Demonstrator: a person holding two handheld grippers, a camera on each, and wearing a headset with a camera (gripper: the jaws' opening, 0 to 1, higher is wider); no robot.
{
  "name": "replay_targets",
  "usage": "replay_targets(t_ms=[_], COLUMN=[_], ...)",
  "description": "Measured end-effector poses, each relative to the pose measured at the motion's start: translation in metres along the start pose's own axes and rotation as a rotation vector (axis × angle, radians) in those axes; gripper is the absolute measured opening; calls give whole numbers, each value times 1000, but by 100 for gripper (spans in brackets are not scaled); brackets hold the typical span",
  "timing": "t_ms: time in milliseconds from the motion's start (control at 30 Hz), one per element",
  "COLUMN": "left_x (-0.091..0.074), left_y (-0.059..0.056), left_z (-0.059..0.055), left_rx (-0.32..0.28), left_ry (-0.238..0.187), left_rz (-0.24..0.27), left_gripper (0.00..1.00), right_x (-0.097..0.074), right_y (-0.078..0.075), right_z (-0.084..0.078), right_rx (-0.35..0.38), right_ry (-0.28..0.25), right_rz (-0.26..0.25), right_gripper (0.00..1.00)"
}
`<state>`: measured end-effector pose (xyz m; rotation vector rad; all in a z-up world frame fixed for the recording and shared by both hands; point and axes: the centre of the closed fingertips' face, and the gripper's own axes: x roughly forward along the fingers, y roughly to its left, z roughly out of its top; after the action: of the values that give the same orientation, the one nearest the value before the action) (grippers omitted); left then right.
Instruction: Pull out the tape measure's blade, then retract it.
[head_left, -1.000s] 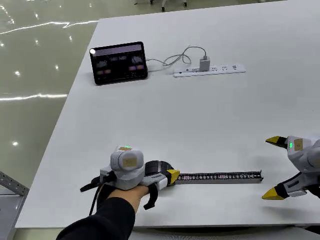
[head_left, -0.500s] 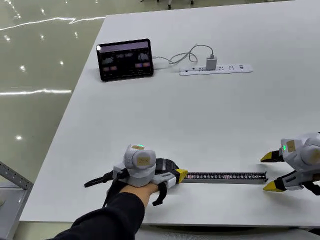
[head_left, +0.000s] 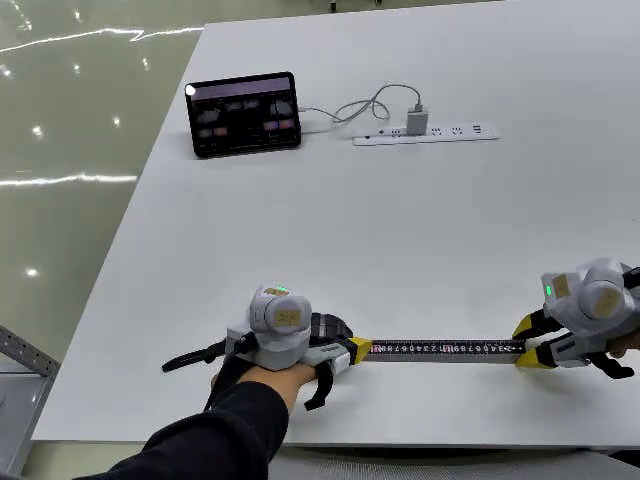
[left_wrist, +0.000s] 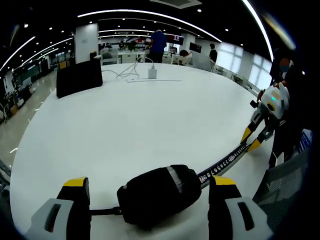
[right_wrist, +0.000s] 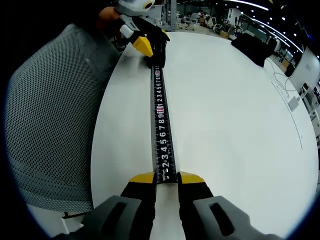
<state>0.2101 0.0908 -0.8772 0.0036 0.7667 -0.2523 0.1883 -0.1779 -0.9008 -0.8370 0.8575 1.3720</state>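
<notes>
On the white table (head_left: 400, 230), near its front edge, a black tape measure case (head_left: 322, 330) (left_wrist: 160, 192) lies with its blade (head_left: 440, 349) (right_wrist: 161, 115) pulled out to the right. My left gripper (head_left: 345, 336) (left_wrist: 148, 184) is shut on the case, one jaw on each side. At the blade's free end, my right gripper (head_left: 524, 343) (right_wrist: 166, 177) is shut on the tip, its yellow fingertips (right_wrist: 143, 177) pressing the blade's edges. The right gripper (left_wrist: 252, 140) shows far off in the left gripper view, and the left gripper (right_wrist: 145, 42) in the right gripper view.
A dark tablet (head_left: 243, 112) stands at the back left. A white power strip (head_left: 425, 133) with a charger and cable lies behind the middle. A grey mesh chair back (right_wrist: 55, 115) sits close against the table's front edge. The floor drops away on the left.
My right gripper was open and off to the right of the blade's end. It has come in to the tip and shut on it. The left gripper and case stayed put.
</notes>
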Motion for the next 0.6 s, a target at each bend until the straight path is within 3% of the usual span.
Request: replay_targets(t_ms=[67, 200, 233, 300, 367, 433, 600], left_x=[-2, -3, -4, -4, -5, -6, -8], left_y=[4, 2, -2, -4, -9, -13, -11], left_z=[1, -1, -5, -11, -9, -8, -9], left_rx=[-14, -83, -126, -158, -191, -181, -169], left_ry=[8, 30, 56, 94, 97, 100, 104], left_rz=[26, 20, 4, -2, -18, -29, -16], left_gripper=[90, 87, 83, 76, 68, 60, 58], right_x=[0, 0, 0, 0, 0, 0, 2], right_y=[1, 3, 3, 3, 2, 1, -3], right_z=[1, 2, 2, 1, 0, -2, -4], right_rx=[-20, -27, -18, -26, 20, 65, 63], right_ry=[18, 50, 58, 59, 54, 71, 93], right_rz=[6, -3, 1, 0, -13, -28, -24], right_gripper=[12, 12, 11, 11, 11, 11, 10])
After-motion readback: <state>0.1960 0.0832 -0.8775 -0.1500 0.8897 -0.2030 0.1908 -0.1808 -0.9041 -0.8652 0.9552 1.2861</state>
